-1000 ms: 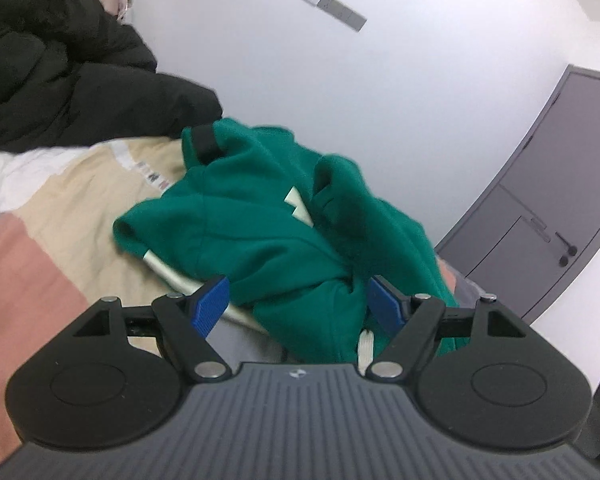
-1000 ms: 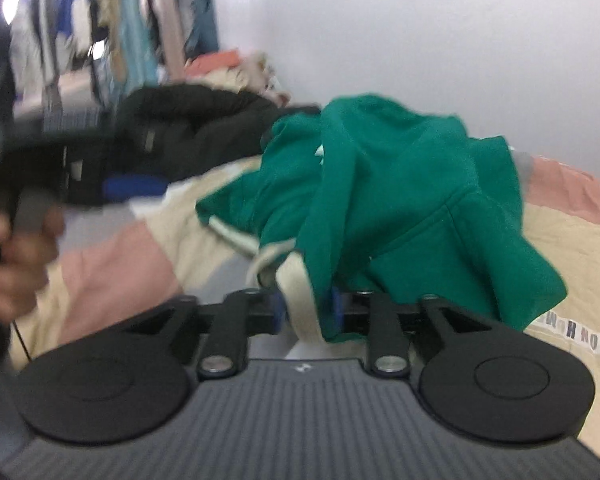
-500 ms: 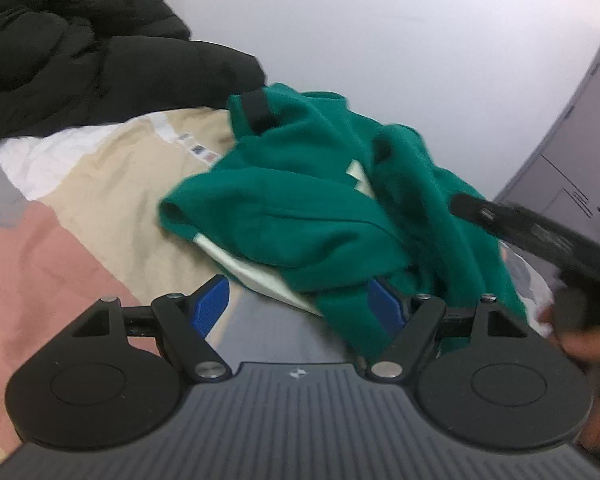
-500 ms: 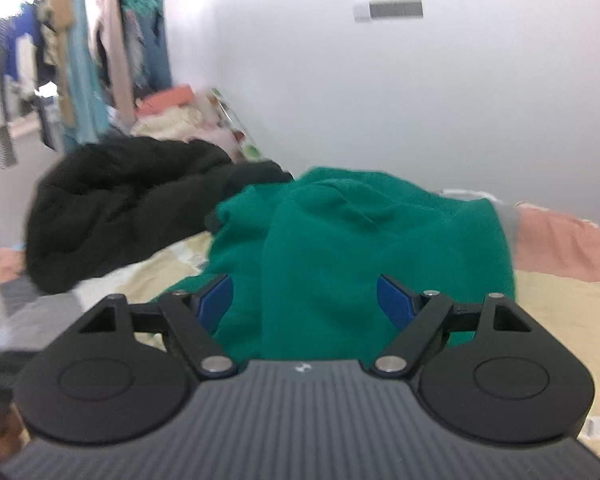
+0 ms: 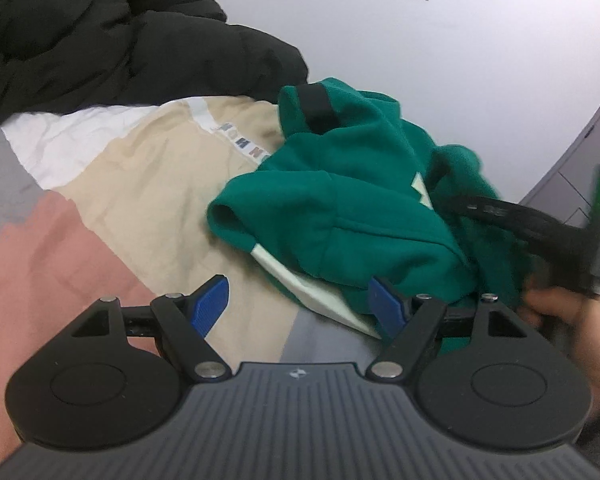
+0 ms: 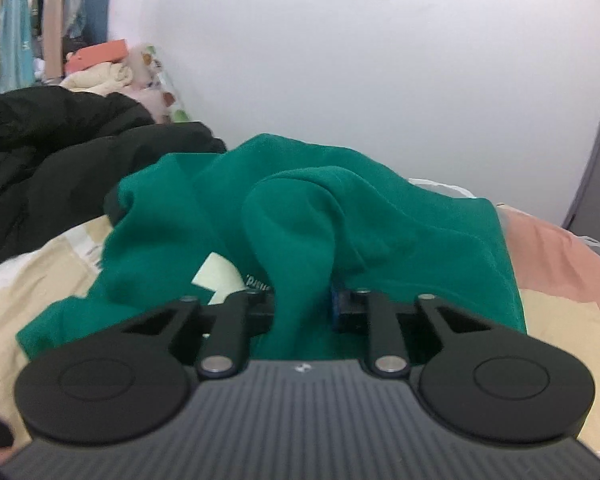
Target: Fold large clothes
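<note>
While the green sweatshirt [image 6: 316,216] lies bunched mid-frame on the patchwork bedspread [image 5: 112,208], the right gripper [image 6: 304,304] has just closed on a fold, the left gripper [image 5: 296,304] gapes empty nearby; spreading it flat seems next.

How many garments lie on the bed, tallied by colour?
Green: 1, the crumpled green hoodie, with the right gripper shut on a fold of it.
Black: 1, the black puffer coat heaped behind.
Total: 2
</note>
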The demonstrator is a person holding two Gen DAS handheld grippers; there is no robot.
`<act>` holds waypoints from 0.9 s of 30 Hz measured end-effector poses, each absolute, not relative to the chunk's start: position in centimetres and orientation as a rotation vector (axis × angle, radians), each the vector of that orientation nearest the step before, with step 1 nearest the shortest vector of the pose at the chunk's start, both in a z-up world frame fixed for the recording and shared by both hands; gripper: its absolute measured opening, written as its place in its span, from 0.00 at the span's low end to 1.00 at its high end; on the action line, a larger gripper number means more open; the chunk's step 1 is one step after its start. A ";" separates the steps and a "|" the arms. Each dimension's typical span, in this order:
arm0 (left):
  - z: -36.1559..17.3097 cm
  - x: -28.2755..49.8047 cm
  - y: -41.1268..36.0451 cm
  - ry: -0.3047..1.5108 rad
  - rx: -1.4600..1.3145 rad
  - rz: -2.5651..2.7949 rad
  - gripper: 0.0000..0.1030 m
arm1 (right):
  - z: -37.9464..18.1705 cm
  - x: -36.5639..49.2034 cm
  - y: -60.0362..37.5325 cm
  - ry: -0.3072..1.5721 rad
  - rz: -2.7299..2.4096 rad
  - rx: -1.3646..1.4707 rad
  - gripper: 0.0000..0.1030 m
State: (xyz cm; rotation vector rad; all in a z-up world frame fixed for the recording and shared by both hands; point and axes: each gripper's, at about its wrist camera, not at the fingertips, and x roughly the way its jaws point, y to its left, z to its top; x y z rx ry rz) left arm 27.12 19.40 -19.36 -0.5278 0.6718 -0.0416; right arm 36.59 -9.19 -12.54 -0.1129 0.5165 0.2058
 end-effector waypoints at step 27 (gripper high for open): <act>-15.1 22.8 18.1 0.618 -0.511 0.013 0.82 | -8.9 9.2 -16.8 0.664 0.951 -0.233 0.13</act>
